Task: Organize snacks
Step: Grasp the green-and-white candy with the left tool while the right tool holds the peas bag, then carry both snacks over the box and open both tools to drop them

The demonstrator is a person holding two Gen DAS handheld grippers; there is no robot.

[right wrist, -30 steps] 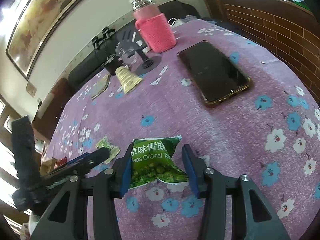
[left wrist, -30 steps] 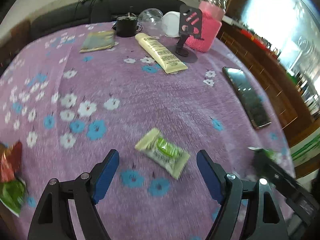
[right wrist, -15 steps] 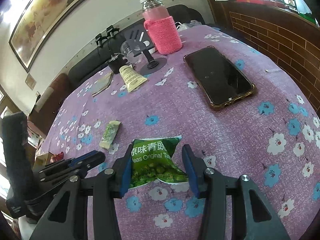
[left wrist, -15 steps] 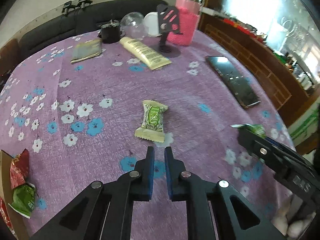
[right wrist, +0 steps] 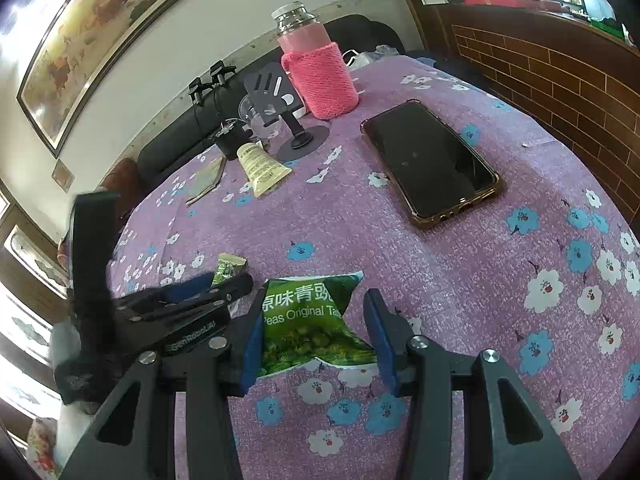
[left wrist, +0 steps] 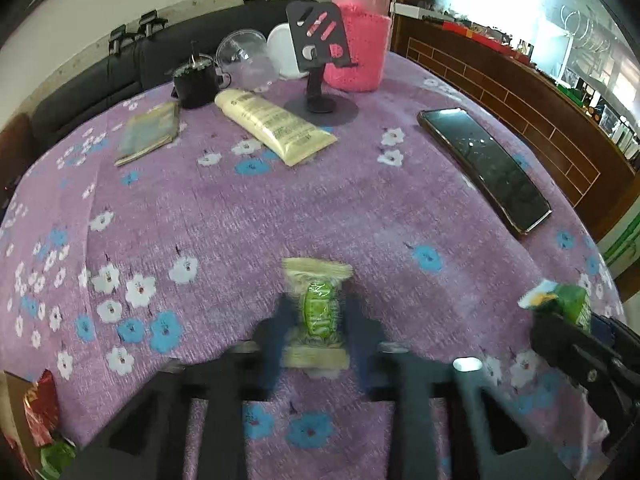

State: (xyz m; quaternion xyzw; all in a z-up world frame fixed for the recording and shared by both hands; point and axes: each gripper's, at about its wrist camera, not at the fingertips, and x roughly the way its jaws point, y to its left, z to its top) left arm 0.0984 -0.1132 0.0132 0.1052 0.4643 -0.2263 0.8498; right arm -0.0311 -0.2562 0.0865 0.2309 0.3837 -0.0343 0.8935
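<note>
1. The left hand-held gripper (left wrist: 316,320) is low over the surface (left wrist: 280,216), which is covered by a purple cloth with white and blue flowers. Its blue-padded fingers are motion-blurred. They stand on either side of a small candy packet (left wrist: 318,312), cream with a green centre. Whether the pads press the packet cannot be told through the blur.
2. In the right wrist view the same candy packet (right wrist: 228,266) shows at the tip of the left hand-held gripper (right wrist: 212,286), lying on the cloth left of centre.
3. The right hand-held gripper (right wrist: 316,328) holds a green pea snack bag (right wrist: 312,320), printed "Peas Original". The left blue pad touches the bag's edge; the right pad sits beside the bag's torn lower corner. The bag is clear of the cloth in the left wrist view, where it shows at the far right edge (left wrist: 564,302).
4. More wrapped snacks, red and green, lie in a cardboard box (left wrist: 12,408) at the lower left edge of the left wrist view.
5. Other items on the surface, toward the far side: a black phone (right wrist: 432,160) face up, a bottle in a pink knitted sleeve (right wrist: 320,72), a black phone stand (left wrist: 320,60), a cream tube (left wrist: 272,124), a flat olive sachet (left wrist: 148,132), a clear plastic cup (left wrist: 246,58) on its side and a small black pot (left wrist: 196,80).
</note>
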